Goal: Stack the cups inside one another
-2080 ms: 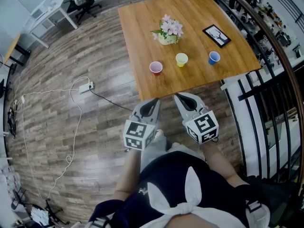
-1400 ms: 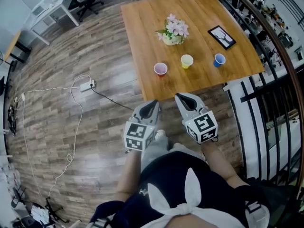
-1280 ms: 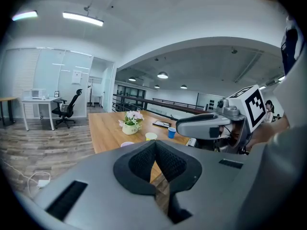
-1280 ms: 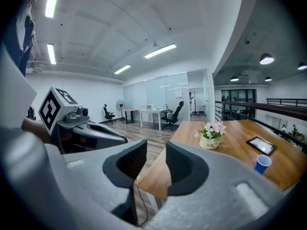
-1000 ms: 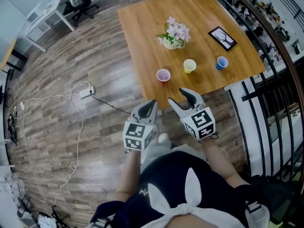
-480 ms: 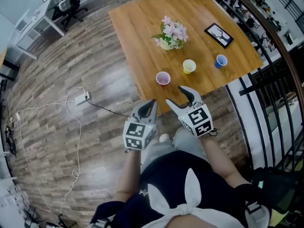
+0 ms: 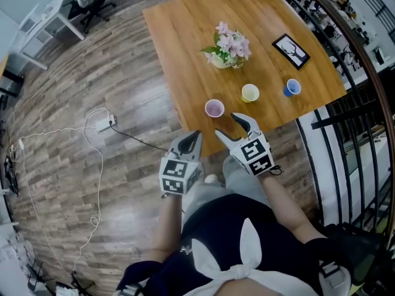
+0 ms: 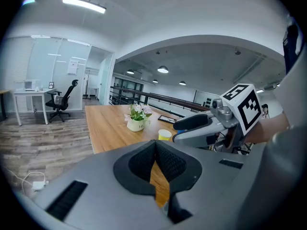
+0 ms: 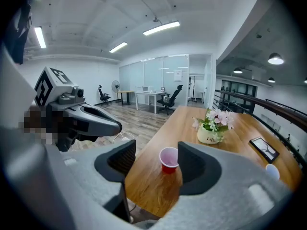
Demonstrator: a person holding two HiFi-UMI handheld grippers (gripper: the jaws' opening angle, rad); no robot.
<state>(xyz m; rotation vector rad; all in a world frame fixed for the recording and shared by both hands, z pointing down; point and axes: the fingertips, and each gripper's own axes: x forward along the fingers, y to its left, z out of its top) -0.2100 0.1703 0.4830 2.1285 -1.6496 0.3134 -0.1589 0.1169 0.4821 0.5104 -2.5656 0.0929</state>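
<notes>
- Three round cups, a red cup (image 7: 214, 108), a yellow cup (image 7: 250, 92) and a blue cup (image 7: 292, 87), stand apart on the square wooden bench (image 7: 185, 42).
- Right tool (image 7: 229, 126): jaws just opened, empty, near the red cup.
- Left tool (image 7: 195, 134): jaws closed, empty.

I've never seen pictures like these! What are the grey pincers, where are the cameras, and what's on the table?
A person holds a grey two-jaw gripper in each hand. One picture looks down from a head camera; the others come from cameras on the grippers. On the brown wooden table stand a small red cup, a small yellow cup, a small blue cup, a white pot of pink flowers and a black picture frame. The left gripper is shut and empty. The right gripper has just been opening its jaws, holding nothing.
</notes>
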